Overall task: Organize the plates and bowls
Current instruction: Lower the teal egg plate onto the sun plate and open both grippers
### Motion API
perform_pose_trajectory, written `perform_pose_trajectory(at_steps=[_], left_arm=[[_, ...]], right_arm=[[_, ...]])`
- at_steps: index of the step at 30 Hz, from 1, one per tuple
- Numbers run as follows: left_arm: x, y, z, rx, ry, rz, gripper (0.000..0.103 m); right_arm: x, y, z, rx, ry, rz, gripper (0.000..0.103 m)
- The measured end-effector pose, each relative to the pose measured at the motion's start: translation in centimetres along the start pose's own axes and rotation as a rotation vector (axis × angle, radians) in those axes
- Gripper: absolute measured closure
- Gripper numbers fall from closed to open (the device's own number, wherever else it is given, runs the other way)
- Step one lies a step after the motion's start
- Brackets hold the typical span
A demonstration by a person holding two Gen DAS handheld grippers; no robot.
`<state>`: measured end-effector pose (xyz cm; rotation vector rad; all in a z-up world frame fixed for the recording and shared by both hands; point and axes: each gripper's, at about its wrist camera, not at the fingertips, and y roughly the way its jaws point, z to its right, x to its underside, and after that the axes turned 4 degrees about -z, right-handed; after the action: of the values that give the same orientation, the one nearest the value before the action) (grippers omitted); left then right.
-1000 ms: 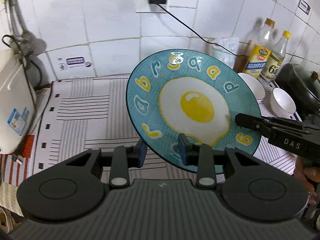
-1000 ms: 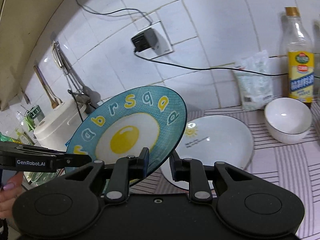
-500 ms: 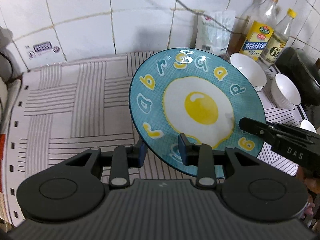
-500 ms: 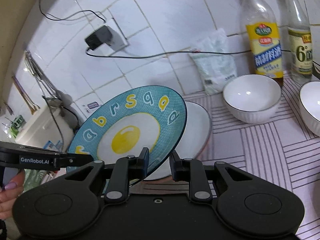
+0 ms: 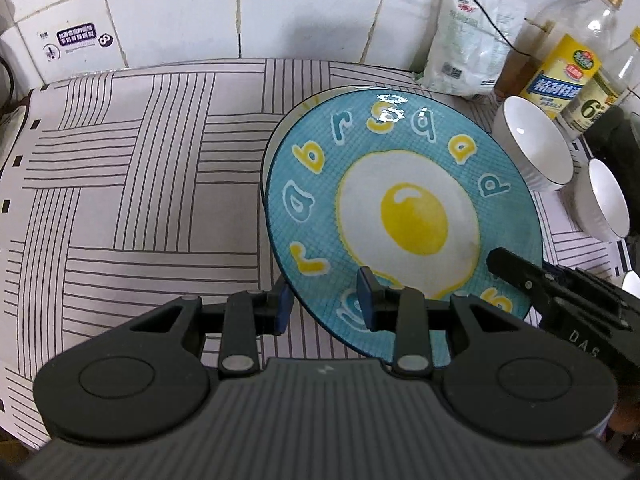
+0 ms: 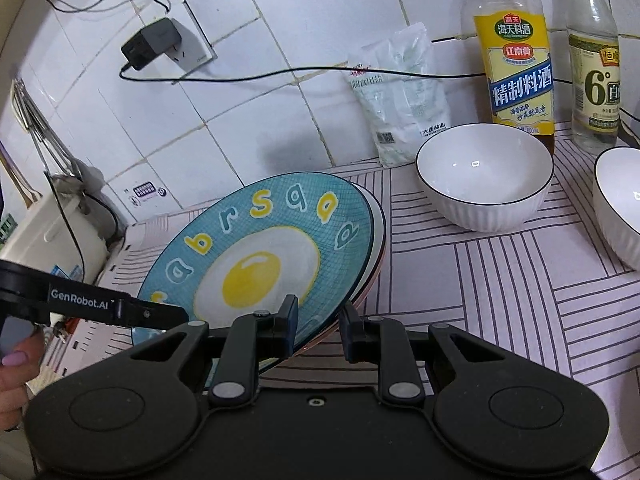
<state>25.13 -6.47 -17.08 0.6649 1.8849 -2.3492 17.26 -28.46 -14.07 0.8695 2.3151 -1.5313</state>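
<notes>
The blue egg plate (image 5: 404, 216) is held tilted by both grippers, the left gripper (image 5: 324, 306) clamped on its rim at six o'clock, the right gripper (image 6: 318, 326) likewise. It hangs just above a white plate (image 6: 378, 228); stacking looks nearly done. At two o'clock, two bowls (image 6: 484, 182) remain unstacked on the striped worktop (image 5: 140, 184), against a tiled wall (image 5: 180, 8).

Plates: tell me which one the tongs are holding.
The blue fried-egg plate, tilted, gripped at its rim by the left tongs and right tongs. The white plate lies beneath it on the counter.
</notes>
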Motion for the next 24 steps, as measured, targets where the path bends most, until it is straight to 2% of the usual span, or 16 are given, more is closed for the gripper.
perform_pose_trajectory(at_steps=[4, 9, 12, 19, 24], left_arm=[[-0.4, 0.8, -0.4, 0.002, -0.033, -0.031, 0.070], [-1.1, 1.3, 0.2, -0.012, -0.022, -0.065, 0.070], [-1.4, 1.1, 0.8, -0.041, -0.004, -0.053, 0.070], [-1.2, 1.6, 1.3, -0.087, 0.012, -0.033, 0.070], [-1.0, 2.0, 2.4, -0.139, 0.046, -0.031, 0.070]], right_arm=[[-0.1, 0.5, -0.6, 0.042, -0.027, -0.007, 0.077], [-0.7, 1.2, -1.2, 0.093, -0.023, -0.053, 0.077], [-1.2, 1.7, -1.3, 0.127, -0.010, -0.086, 0.077], [-1.3, 2.3, -3.3, 0.237, -0.100, -0.123, 0.073], [-0.6, 2.8, -5.0, 0.331, -0.227, -0.096, 0.070]])
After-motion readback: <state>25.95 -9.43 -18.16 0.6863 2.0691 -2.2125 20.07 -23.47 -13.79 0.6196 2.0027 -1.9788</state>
